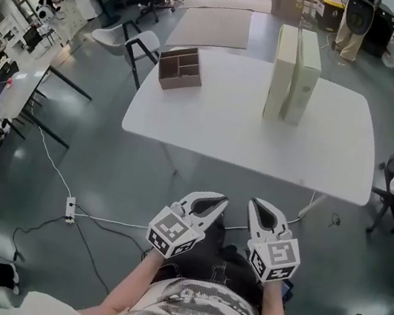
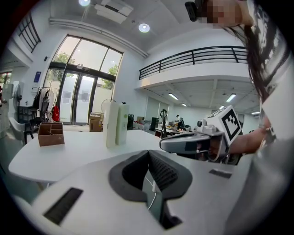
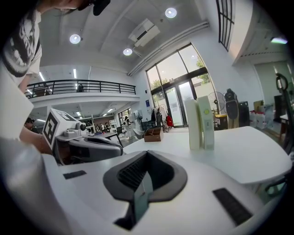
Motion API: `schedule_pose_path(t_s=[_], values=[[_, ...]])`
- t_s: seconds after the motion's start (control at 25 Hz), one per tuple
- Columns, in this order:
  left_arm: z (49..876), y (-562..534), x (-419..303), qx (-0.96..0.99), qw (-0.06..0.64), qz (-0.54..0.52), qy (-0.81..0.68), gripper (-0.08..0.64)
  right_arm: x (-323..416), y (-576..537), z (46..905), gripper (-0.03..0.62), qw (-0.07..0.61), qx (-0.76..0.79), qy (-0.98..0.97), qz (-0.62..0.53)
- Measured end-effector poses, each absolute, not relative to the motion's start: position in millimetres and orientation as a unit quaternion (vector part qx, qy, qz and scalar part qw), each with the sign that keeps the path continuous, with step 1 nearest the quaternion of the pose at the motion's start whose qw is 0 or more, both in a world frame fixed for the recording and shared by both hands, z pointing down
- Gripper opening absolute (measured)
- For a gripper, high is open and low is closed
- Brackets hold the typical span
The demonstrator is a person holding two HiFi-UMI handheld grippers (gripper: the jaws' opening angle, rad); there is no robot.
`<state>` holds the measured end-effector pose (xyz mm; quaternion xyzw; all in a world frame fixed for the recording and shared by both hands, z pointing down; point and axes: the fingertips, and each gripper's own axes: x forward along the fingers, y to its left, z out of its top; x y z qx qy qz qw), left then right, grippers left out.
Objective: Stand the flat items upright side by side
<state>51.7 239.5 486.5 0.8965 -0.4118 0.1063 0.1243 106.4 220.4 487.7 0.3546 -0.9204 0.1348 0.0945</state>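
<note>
A white worktop (image 1: 246,135) with rounded corners stands on a glossy grey floor (image 1: 105,167) in a large open hall. The two cream flat boxes (image 1: 302,81) stand upright on it, side by side and touching, toward the far middle. A brown compartment box (image 1: 180,67) sits well apart from them at the far left corner. A white chair (image 1: 131,39) stands beyond that corner, flat cardboard sheets (image 1: 212,26) lie on the floor behind the worktop, and a power strip (image 1: 70,208) with trailing cables lies near the person's left.

The head view shows the left gripper (image 1: 212,207) and right gripper (image 1: 261,215) held close to the person's body, short of the worktop edge and well apart from the boxes. Each gripper's own view shows it clenched with nothing between the jaws.

The left gripper view adds tall glass doors (image 2: 78,98) and a railed mezzanine (image 2: 197,57), which the head view does not show. Both gripper views show the boxes from the side, so their straight upright stance is plain.
</note>
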Motion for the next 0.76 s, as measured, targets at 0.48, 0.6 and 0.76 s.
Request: schedule_pose_path(t_s=[0.48,0.6,0.76], values=[[482.2,236.5,59.4,0.904,0.125,0.098,-0.397,0.012,109.7,218.8,483.6,-0.004,0.091,0.358,-0.920,0.133],[483.4,236.4,61.8,0.906,0.120,0.104,-0.392,0.013,109.9,218.5,482.3,-0.003,0.090,0.357,-0.921,0.130],[486.3,235.3,61.7,0.906,0.123,0.106,-0.391,0.013,108.4,218.3,481.2,-0.005,0.088,0.356,-0.921,0.128]])
